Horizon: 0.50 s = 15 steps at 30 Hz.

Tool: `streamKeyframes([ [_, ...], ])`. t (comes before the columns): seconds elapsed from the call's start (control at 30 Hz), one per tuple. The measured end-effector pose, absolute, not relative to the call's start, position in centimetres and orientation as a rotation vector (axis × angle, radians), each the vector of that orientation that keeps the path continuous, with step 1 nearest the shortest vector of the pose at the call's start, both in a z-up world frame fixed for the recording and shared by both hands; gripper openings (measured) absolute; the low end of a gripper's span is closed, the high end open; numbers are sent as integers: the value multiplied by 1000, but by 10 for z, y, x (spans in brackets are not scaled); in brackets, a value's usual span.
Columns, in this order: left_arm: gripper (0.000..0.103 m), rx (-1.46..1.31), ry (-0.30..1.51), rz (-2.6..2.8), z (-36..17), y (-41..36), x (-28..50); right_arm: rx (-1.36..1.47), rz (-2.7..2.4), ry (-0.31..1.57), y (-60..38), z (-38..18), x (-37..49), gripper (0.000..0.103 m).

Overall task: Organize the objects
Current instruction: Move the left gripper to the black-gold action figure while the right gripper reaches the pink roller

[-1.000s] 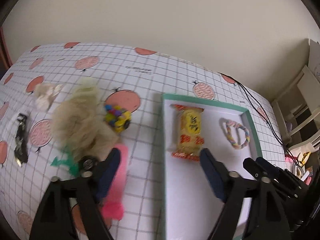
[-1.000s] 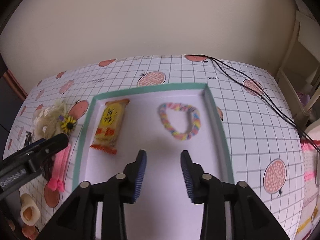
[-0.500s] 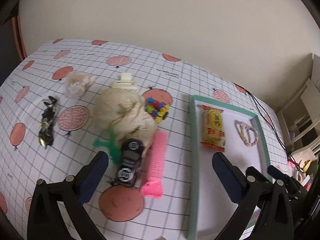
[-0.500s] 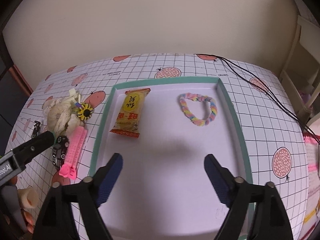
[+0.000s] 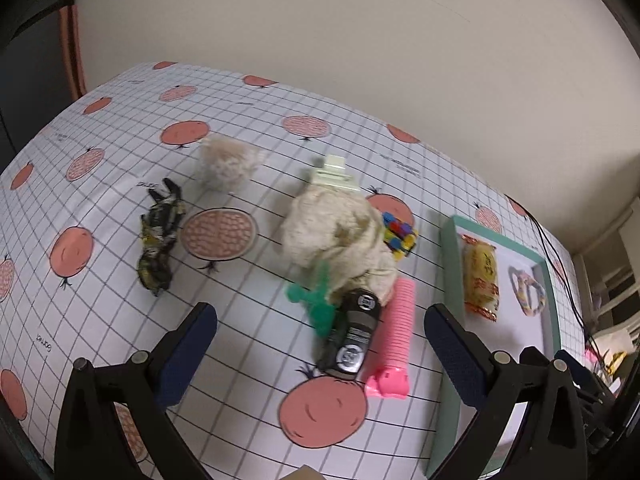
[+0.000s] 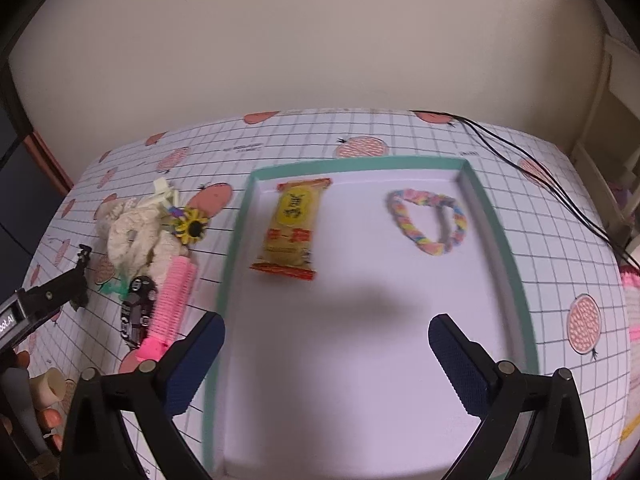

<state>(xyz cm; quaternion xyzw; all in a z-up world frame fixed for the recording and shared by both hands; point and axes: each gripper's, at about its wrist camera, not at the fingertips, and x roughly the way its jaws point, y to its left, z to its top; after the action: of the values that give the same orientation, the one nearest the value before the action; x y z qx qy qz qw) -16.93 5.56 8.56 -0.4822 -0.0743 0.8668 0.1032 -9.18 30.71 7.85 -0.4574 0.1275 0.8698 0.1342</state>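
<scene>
It is looking like a home: a fruit-print tablecloth [image 5: 248, 360] is covering the table, white shelves [image 6: 616, 128] at right.

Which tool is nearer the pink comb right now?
Left. The left tool hangs open just short of the pink comb outside the tray; the right tool sits open over the tray, beside it.

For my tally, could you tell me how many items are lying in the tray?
2: a snack packet toward its left side and a braided ring toward its right, both inside the tray.
</scene>
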Motion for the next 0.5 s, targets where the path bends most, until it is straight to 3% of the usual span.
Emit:
streamKeyframes([
  [0.5, 103, -1454, -351, 2660, 77, -6, -188, -1370, 2686, 334, 230, 75, -130, 99],
])
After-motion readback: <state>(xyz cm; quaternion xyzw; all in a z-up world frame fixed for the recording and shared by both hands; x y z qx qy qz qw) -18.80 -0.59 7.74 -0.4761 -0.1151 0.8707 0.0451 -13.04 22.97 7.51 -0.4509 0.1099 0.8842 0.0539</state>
